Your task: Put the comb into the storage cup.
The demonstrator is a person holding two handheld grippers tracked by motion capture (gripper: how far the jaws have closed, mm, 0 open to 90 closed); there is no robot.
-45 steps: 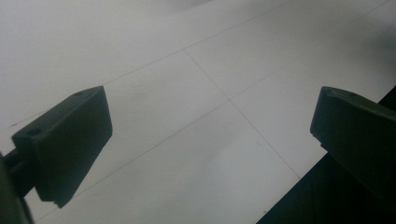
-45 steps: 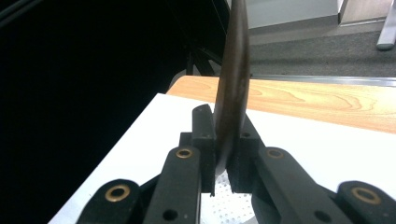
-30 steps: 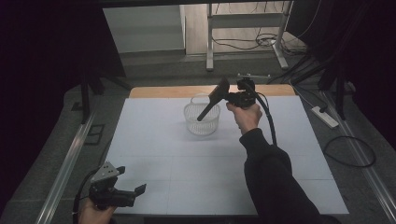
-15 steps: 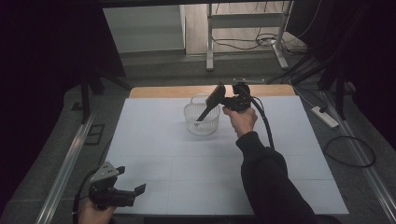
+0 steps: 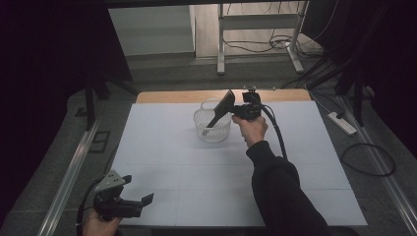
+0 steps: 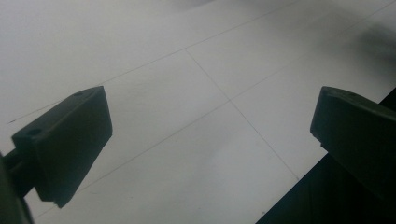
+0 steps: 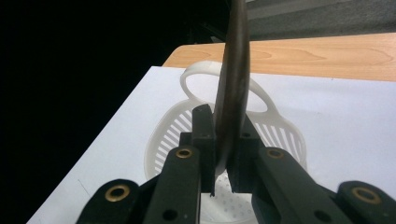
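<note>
I have my right tongs [image 5: 235, 111] clamped tight on a dark spatula [image 5: 221, 107], the pads pinching its flat sides as my right gripper view shows [image 7: 231, 93]. I judge this the placing step: getting the spatula into the white slotted basket [image 5: 212, 129] that sits just below and ahead of these tongs. The spatula's long axis runs on a slant, broad blade up above the jaws, thin handle end pointing down into the basket's bowl. Next I'd lower until that end rests inside, then ease the jaws apart without tipping the light basket. My left tongs [image 5: 135, 202] stand wide apart with nothing between them, hovering over the white table sheet [image 6: 196, 102], well away from the basket
</note>
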